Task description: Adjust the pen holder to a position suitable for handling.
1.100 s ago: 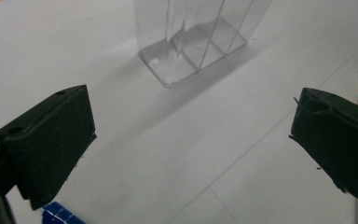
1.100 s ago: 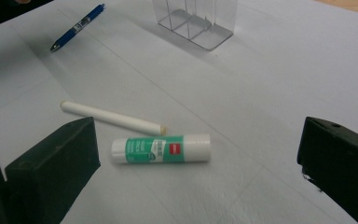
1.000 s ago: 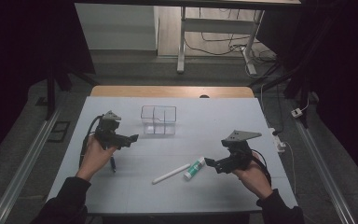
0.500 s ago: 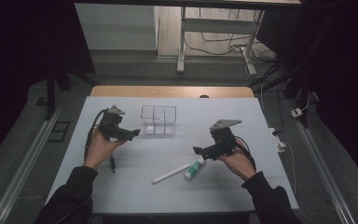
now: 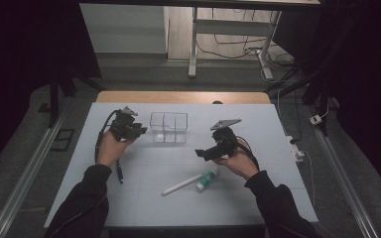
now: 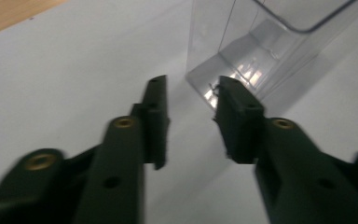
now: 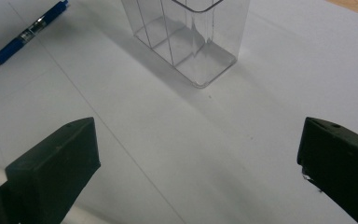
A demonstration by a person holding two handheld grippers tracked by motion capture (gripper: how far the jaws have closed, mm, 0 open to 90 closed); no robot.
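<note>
A clear plastic container (image 5: pixel 168 127) with inner dividers stands at the middle back of the white table (image 5: pixel 258 124). My left gripper (image 5: pixel 140 131) is just left of it. In the left gripper view its jaws (image 6: pixel 191 86) have just been closing and stand narrowly apart, with nothing between them and the container (image 6: pixel 261 42) close ahead on the right. My right gripper (image 5: pixel 201 152) hovers to the container's right front. Its jaws (image 7: pixel 199 126) are wide open and empty, facing the container (image 7: pixel 186 37).
A white tube (image 5: pixel 182 184) and a small green-capped bottle (image 5: pixel 207 179) lie just in front of the right hand. A blue pen (image 5: pixel 120 172) lies by the left forearm, and the pen (image 7: pixel 25 32) appears again in the right gripper view. Cables and a power strip (image 5: pixel 297 151) lie along the right edge.
The right gripper has moved left and away from the person, past the bottle and toward the container. The left gripper has moved forward and right, up to the container's left side.
</note>
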